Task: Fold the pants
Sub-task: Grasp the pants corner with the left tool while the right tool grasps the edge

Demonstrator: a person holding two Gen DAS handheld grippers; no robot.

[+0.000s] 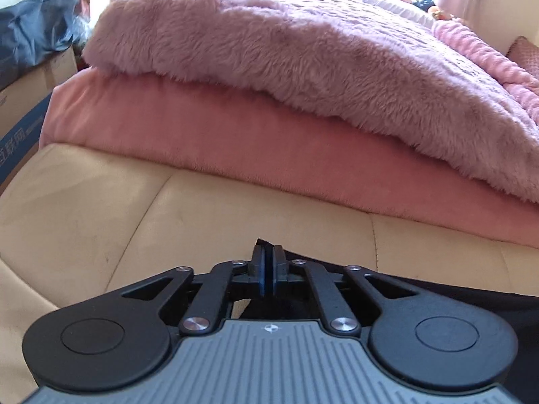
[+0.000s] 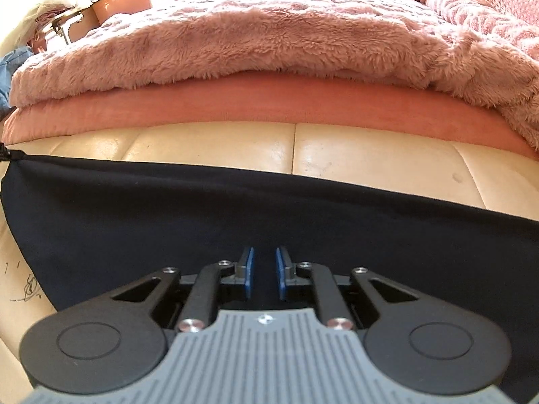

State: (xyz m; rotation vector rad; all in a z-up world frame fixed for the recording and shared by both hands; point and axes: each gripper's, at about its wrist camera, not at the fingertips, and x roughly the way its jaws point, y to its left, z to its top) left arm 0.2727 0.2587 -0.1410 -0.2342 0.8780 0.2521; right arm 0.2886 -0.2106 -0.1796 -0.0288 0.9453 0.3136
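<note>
Across the back, a fluffy pink blanket (image 2: 269, 50), piled high and spilling forward over a salmon-pink cover (image 2: 269, 104), its shaggy edge overhanging more to the right. In front of both, a cream cushioned surface (image 2: 370, 158), seamed into panels, bare in a broad strip between the cover's edge and the cloth below. Spread flat on that surface, black pants (image 2: 235, 208), far edge pulled into a straight taut line running from a corner at the left border towards the lower right, near side lost under the tool. Open cream room beyond the far edge up to the cover; a little more bare cushion, marked with pen scribbles, off the left side. In the left wrist view, off the cushion's left end, a cardboard box (image 1: 20, 101) with a dark blue bag (image 1: 33, 27) on top, well apart from the cloth. Left gripper (image 1: 268, 262) tilted down at the cushion, fingers pressed almost together and pinching a black tuft of the pants at the tips, more of the cloth trailing off to the lower right. Right gripper (image 2: 264, 269) low over the middle of the pants, blue pads (image 2: 249, 269) standing a narrow gap apart; cannot tell whether black cloth is nipped in that gap.
</note>
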